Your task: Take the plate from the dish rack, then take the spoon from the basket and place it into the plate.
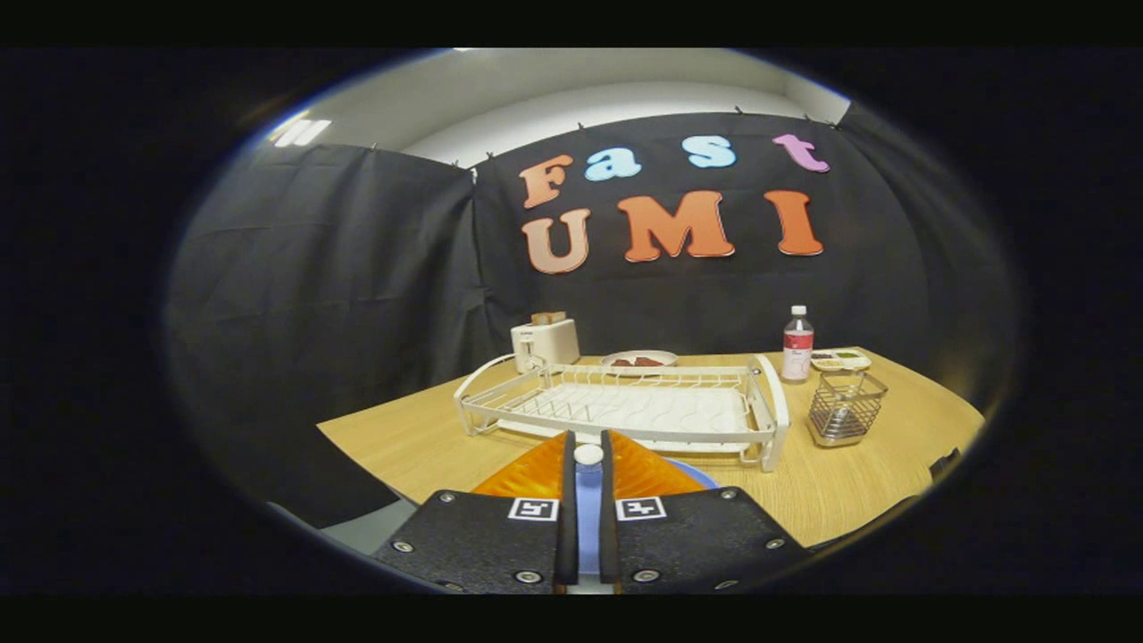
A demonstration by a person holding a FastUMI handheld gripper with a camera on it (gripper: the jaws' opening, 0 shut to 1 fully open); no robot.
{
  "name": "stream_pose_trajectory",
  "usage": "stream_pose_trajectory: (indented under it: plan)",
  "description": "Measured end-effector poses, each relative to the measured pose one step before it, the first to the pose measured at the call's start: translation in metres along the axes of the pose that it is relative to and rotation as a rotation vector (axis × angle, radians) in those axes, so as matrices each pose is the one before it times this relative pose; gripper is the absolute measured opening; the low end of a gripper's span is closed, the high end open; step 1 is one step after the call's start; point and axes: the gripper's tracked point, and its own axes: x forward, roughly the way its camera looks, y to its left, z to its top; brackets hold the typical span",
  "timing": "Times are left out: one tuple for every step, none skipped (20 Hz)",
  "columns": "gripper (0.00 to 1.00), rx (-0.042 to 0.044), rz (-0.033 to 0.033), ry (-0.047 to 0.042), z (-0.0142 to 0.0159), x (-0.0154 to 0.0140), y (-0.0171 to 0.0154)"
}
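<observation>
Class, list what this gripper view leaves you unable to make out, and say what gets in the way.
1. Blue plate: mostly hidden under the claw.
2. White tip between the claw's close-set fingers: its rest is hidden by them, so the grip is unclear.
3. Food on the far dish beyond the dish rack: too small.

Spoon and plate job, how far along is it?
The dish rack stands empty and the blue plate lies under the fingers, so that step looks done. The hand-held gripper is shut on what seems the spoon; the wire basket looks empty. Left: release it.
</observation>
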Motion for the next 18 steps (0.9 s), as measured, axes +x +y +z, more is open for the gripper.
stream_pose_trajectory:
  plan:
    - [0.09,-0.00259,-0.00054,0.01352,-0.00577,0.00079,-0.00061]
    - [0.10,0.00013,0.00120,0.00460,-0.00197,-0.00105,-0.00085]
    - [0.11,0.00115,0.00215,0.00159,-0.00044,0.00044,0.00086]
    - [0.12,0.00380,0.00260,0.00697,-0.00077,-0.00014,-0.00014]
    - [0.13,0.00812,0.00321,0.01276,-0.00378,0.00067,0.00023]
    - [0.15,0.00548,-0.00349,0.01130,-0.00351,0.00200,-0.00062]
    - [0.16,0.00219,-0.00957,0.00969,-0.00200,-0.00094,-0.00211]
    - [0.17,-0.00131,-0.01188,0.00681,-0.00093,0.00074,-0.00300]
    - [0.21,-0.00002,-0.01563,0.00403,-0.00200,0.00174,-0.00482]
    - [0.24,0.00115,-0.01262,0.00350,0.00129,-0.00017,-0.00518]
    - [0.28,0.00189,-0.01044,0.00160,0.00184,0.00208,-0.00653]
    - [0.47,0.00369,-0.01539,-0.00154,0.00199,0.00351,-0.00605]
    - [0.58,0.00347,-0.01480,-0.00366,0.00265,-0.00103,-0.00733]
    - [0.70,-0.00015,-0.01629,-0.00363,0.00338,-0.00044,-0.00812]
    - [0.75,-0.00252,-0.01875,-0.00473,0.00309,-0.00012,-0.00915]
    - [0.83,-0.00239,-0.02106,-0.00331,0.00340,-0.00063,-0.00991]
    - [0.87,-0.00457,-0.01973,-0.00284,0.00288,-0.00006,-0.01065]
    - [0.94,-0.00446,-0.02280,-0.00278,0.00283,-0.00157,-0.01176]
